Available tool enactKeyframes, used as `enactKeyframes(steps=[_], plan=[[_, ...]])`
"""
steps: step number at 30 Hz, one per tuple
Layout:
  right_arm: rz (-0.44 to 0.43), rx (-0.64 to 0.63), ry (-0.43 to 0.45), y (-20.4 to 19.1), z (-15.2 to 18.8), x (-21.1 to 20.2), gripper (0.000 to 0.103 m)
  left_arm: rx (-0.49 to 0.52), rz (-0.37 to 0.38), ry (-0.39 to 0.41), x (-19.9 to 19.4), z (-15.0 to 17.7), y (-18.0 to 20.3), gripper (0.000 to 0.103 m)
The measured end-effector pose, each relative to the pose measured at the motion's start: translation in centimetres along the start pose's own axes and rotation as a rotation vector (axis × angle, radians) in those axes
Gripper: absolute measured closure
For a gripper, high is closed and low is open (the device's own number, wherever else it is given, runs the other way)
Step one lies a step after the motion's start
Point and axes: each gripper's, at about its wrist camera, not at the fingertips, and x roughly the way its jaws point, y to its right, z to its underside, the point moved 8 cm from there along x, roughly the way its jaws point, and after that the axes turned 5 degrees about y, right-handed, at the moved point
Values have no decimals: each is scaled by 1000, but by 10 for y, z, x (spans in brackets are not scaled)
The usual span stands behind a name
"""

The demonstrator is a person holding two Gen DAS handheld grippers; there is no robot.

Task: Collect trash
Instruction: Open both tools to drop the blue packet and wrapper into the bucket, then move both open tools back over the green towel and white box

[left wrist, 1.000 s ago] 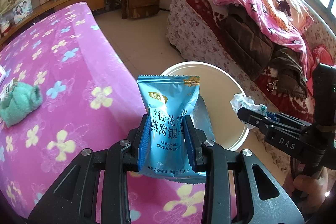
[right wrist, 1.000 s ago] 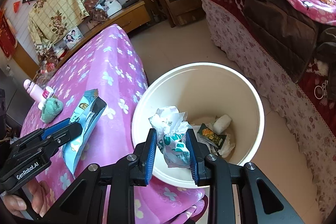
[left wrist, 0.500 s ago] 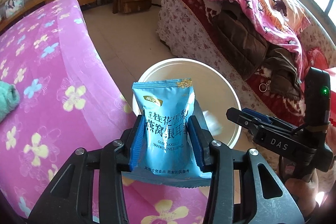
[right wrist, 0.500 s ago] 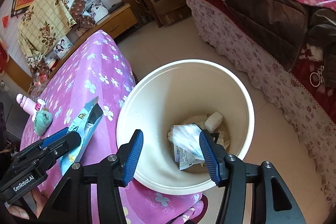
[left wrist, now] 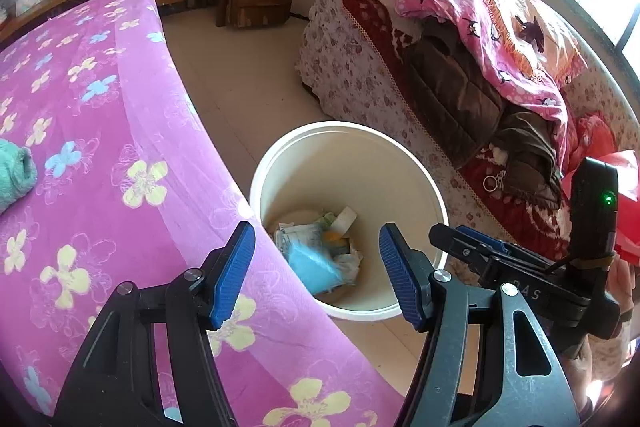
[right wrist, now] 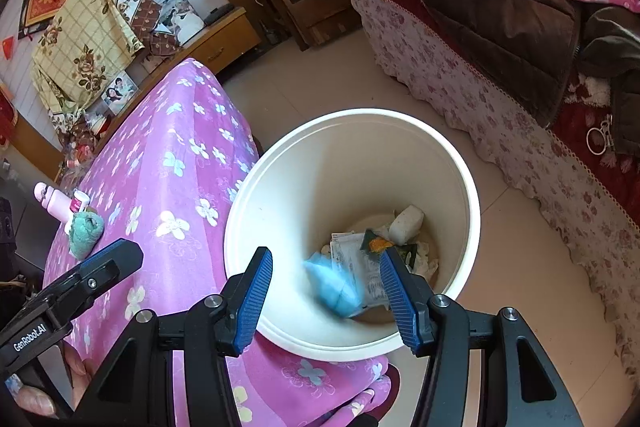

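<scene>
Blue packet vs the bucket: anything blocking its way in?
Nothing visible. The blue packet is already inside the white bucket, blurred, above the other trash. The left hand-held gripper, jaws just opened, has nothing between its pads; the bucket mouth is uncovered.

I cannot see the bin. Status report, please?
Left gripper open, empty, just opened. Right gripper open, empty. Blue packet inside white bin. Nothing in the way.

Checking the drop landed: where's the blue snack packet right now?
In both wrist views the blue snack packet is inside the white bucket, blurred, over the crumpled wrappers at its bottom, beside the pink flowered bedspread.
</scene>
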Motion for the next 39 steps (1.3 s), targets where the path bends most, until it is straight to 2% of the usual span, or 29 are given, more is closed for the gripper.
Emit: enactKeyframes(steps=[14, 18, 22, 30, 39], plan=[[-5, -37, -10, -22, 6, -8, 49, 38, -84, 31, -19, 6, -18, 40], [-14, -63, -11, -37, 8, -12, 44, 32, -103, 41, -28, 8, -28, 40], [-32, -95, -9, -58, 10, -15, 44, 11, -120, 52, -38, 10, -43, 40], [-65, -165, -23, -102, 18, -14, 44, -28, -169, 90, -68, 12, -83, 39], [-117, -249, -68, -164, 36, 4, 43, -91, -257, 108, -103, 23, -153, 40]])
